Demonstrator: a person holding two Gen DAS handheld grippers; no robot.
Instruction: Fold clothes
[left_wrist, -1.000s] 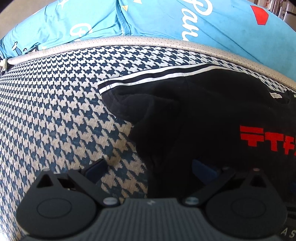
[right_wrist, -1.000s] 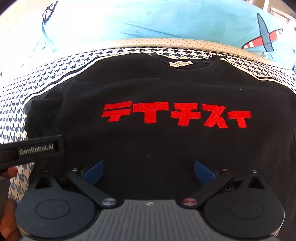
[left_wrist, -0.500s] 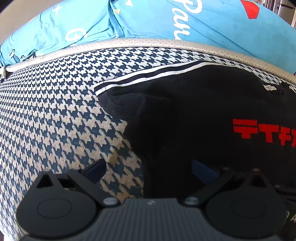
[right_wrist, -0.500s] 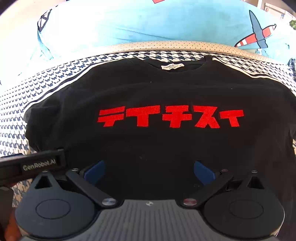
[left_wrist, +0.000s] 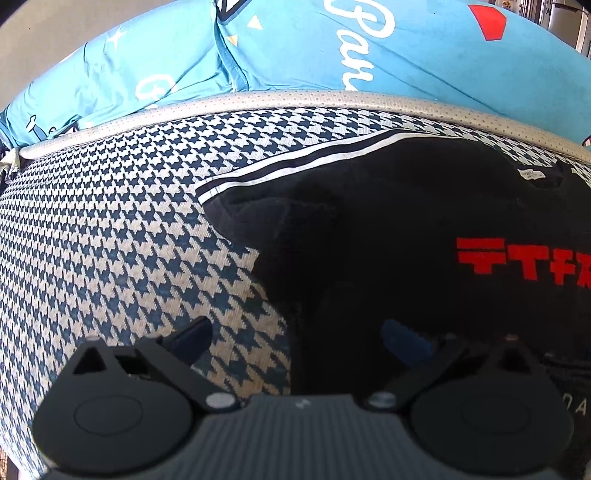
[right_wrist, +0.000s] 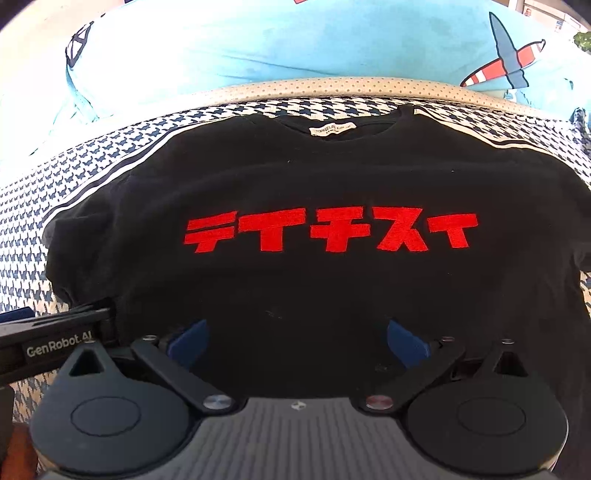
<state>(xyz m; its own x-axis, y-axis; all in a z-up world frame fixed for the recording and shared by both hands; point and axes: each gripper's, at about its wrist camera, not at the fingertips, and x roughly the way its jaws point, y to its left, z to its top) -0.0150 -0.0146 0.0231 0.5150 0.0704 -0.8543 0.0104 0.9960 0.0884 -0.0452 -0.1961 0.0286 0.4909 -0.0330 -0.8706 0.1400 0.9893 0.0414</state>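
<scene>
T-shirt (right_wrist: 314, 184): black, red lettering, spread flat, front up, on houndstooth cover (left_wrist: 110, 221).
Left hand-held gripper (left_wrist: 295, 336): fingers apart, straddling the shirt's side edge.
Right hand-held gripper (right_wrist: 297, 338): fingers apart, over the lower front.
Pillows (left_wrist: 424, 48): blue, behind.

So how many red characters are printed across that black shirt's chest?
5, in one row across the chest of the black T-shirt, from the leftmost to the rightmost. The left wrist view cuts the row off at its edge.
</scene>
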